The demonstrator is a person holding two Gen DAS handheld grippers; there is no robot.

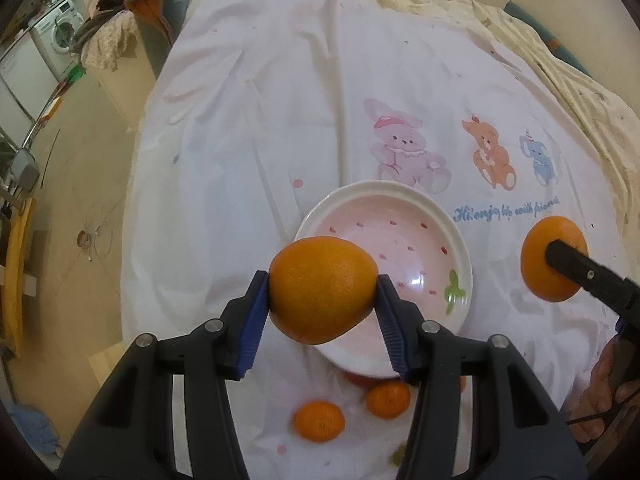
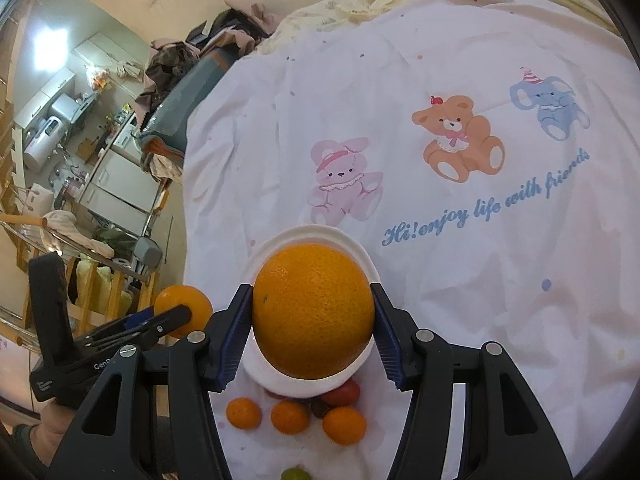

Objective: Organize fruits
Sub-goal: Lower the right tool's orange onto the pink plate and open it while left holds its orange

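Note:
My left gripper (image 1: pixel 322 300) is shut on a large orange (image 1: pixel 322 289) and holds it above the near left rim of a pink and white bowl (image 1: pixel 424 240) on the white cartoon-print sheet. My right gripper (image 2: pixel 312 320) is shut on another large orange (image 2: pixel 313 311), held over the same bowl (image 2: pixel 280 252). In the left wrist view the right gripper (image 1: pixel 560 264) and its orange (image 1: pixel 536 260) show at the right. In the right wrist view the left gripper (image 2: pixel 176 316) and its orange (image 2: pixel 188 300) show at the lower left.
Small tangerines (image 2: pixel 244 413) (image 2: pixel 289 417) (image 2: pixel 344 425), a red fruit (image 2: pixel 344 393) and a green fruit (image 2: pixel 294 474) lie on the sheet just before the bowl. Two tangerines also show in the left wrist view (image 1: pixel 319 420) (image 1: pixel 388 399). The bed's left edge (image 1: pixel 136 184) drops to the floor.

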